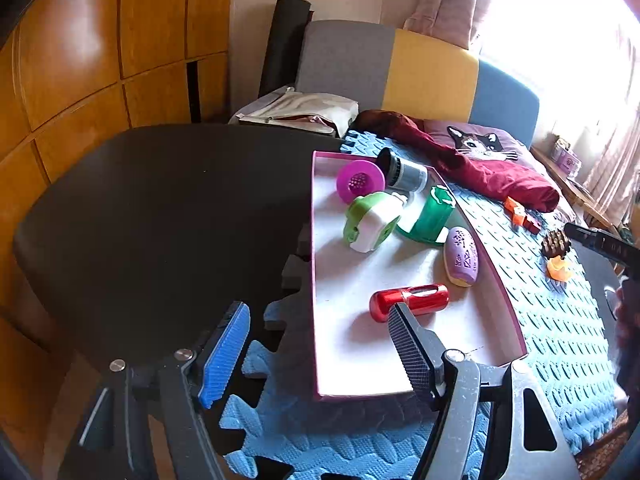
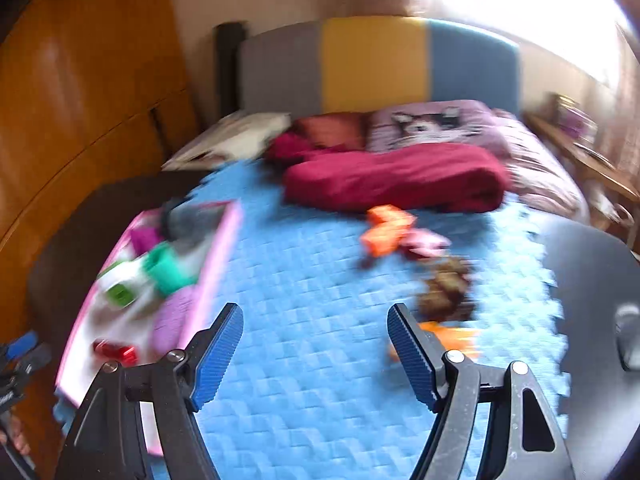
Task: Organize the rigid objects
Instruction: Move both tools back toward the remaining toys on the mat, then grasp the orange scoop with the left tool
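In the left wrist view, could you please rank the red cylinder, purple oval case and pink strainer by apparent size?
1. Red cylinder, though it lies nearest the camera.
2-3. Purple oval case and pink strainer look alike; unranked.

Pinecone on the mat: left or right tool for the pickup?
Right. The right tool, open and empty, hangs over the blue mat close to the pinecone. The left tool, also open, sits by the tray.
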The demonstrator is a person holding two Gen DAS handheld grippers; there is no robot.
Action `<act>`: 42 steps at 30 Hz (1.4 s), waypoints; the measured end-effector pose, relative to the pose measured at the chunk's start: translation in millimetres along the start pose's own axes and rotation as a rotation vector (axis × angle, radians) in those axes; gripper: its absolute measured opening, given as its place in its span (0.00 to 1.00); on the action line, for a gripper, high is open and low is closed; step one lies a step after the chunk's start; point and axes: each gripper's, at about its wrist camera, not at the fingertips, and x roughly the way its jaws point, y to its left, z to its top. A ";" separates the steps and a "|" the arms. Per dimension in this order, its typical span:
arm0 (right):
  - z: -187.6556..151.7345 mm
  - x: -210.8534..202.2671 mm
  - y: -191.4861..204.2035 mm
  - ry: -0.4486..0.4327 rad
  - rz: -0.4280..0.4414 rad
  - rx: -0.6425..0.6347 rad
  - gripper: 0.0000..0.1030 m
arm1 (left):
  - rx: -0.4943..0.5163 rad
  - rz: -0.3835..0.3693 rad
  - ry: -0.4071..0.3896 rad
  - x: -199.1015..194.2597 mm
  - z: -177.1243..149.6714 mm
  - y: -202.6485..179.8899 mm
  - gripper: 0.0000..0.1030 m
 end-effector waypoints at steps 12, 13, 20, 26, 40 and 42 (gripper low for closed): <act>-15.6 5.0 -144.4 -0.017 -0.168 0.465 0.74 | 0.128 -0.062 -0.006 1.7 14.1 -52.6 0.71; -17.0 4.4 -147.1 -0.014 -0.158 0.481 0.74 | 0.139 -0.073 -0.006 2.7 15.7 -59.8 0.71; -21.3 9.9 -144.9 0.041 -0.099 0.518 0.74 | 0.219 -0.140 0.011 13.6 24.7 -110.7 0.71; -23.0 12.9 -146.0 0.061 -0.089 0.528 0.74 | 0.280 -0.191 0.020 23.3 28.5 -144.9 0.71; -22.0 5.8 -153.4 0.041 -0.095 0.564 0.74 | 0.390 -0.333 0.115 68.0 40.0 -223.0 0.70; -21.7 7.5 -152.2 0.048 -0.095 0.559 0.74 | 0.413 -0.351 0.123 73.5 40.0 -233.4 0.70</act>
